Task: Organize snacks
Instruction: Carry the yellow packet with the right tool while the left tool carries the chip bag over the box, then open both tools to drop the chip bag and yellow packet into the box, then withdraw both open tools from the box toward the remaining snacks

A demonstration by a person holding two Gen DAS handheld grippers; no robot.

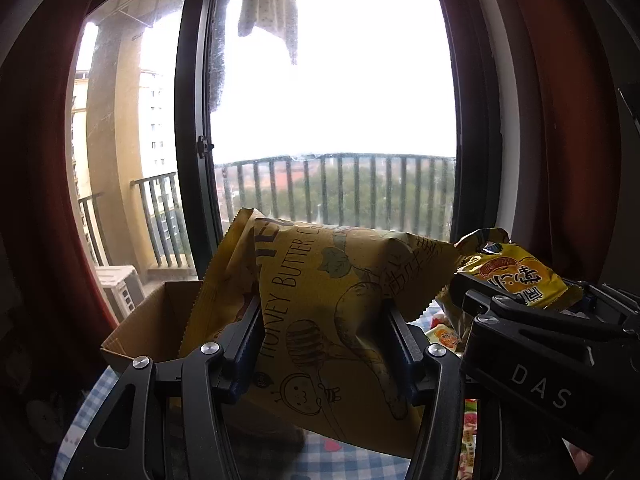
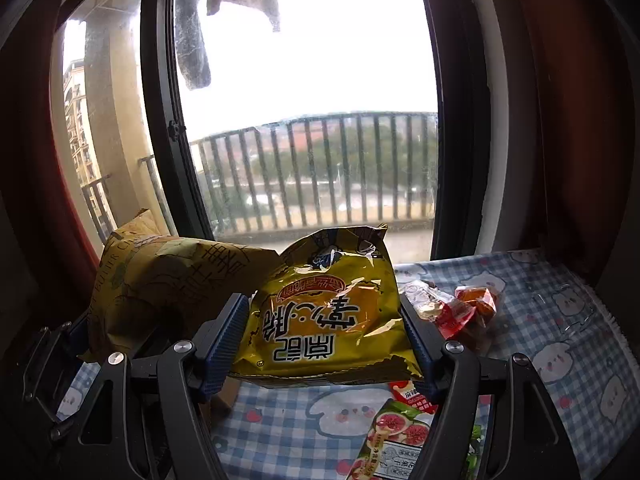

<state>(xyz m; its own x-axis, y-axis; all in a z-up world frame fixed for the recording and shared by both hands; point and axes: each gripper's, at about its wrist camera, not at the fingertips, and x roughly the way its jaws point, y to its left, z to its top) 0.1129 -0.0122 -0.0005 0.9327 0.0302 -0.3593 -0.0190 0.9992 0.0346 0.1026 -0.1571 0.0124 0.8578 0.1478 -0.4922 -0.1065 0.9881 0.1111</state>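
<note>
Heads up, your honey butter chips bag (image 1: 328, 320) blocked most of the cardboard box (image 1: 152, 328), so you couldn't see what was inside. The fig snack packet (image 2: 392, 436) got cut off at the bottom edge, and its small print was too tiny to read.

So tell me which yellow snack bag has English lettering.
The matte yellow honey butter chip bag in the left tool; the glossy yellow bag shows only Chinese characters.

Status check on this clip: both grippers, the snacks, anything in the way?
Left gripper shut on honey butter chip bag. Right gripper shut on shiny yellow snack bag. Both bags aloft. Cardboard box open ahead-left, path clear.
</note>
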